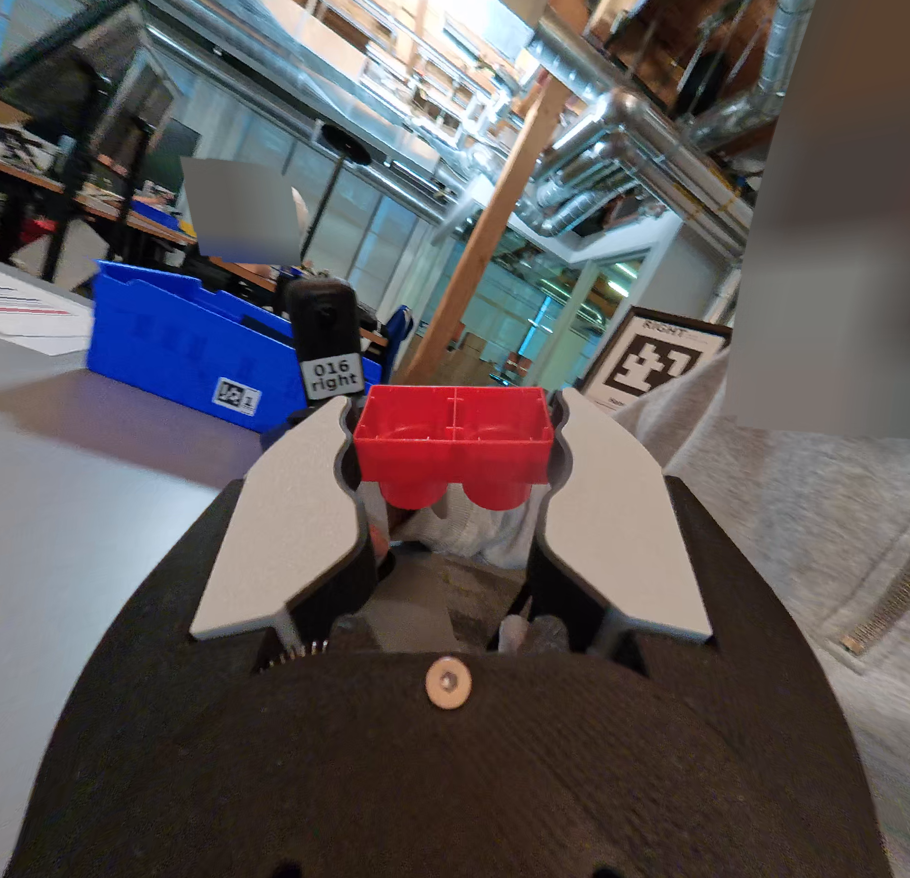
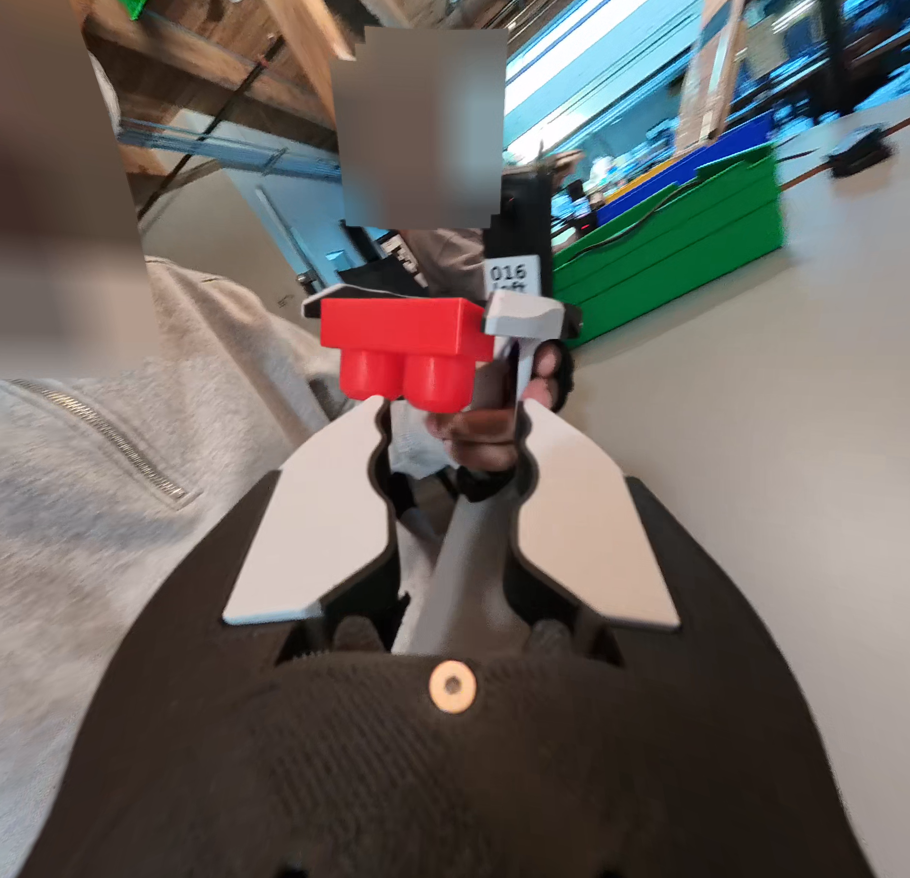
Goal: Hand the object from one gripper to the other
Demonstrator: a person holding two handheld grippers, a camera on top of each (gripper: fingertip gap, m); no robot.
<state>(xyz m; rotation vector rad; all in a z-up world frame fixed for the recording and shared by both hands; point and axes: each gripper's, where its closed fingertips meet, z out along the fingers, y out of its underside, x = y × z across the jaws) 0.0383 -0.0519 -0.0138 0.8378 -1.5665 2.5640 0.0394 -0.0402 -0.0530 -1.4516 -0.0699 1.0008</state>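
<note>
Left gripper [image 1: 454, 440] is clamped on the red block [image 1: 453, 440], a two-stud plastic brick held by its short ends, hollow side up and studs pointing down, in the air above the table. In the right wrist view the block [image 2: 401, 332] sits just ahead of the right gripper [image 2: 453, 406], whose jaws stand apart w/ nothing between them; fingertips are just below the studs, not touching as far as can be seen.

Risks, judged from here:
- Right jaws look aimed at the studs, which are round and smooth, so closing on them could let the block slip or twist.
- If the left lets go before the right has a firm pinch, block drops to the table.
- Left fingers cover both short ends, so free area is only the long sides and studs; a misaligned approach could knock gripper on gripper.
- Right wrist view is motion-blurred, so exact gap btw fingertip and stud can't be judged.

Surface: plain light grey table [image 1: 74, 485], matte. A blue bin [image 1: 187, 352] stands on it beyond the left gripper, w/ a framed marker board [image 1: 655, 362] off to the other side. Right view shows a green bin [image 2: 689, 243] on the table. Person in a grey zip sweater [image 2: 98, 460] holds both tools. Room is workshop-like: metal ducts [image 1: 615, 130] overhead, a wooden beam [image 1: 492, 224], glass partitions behind.
</note>
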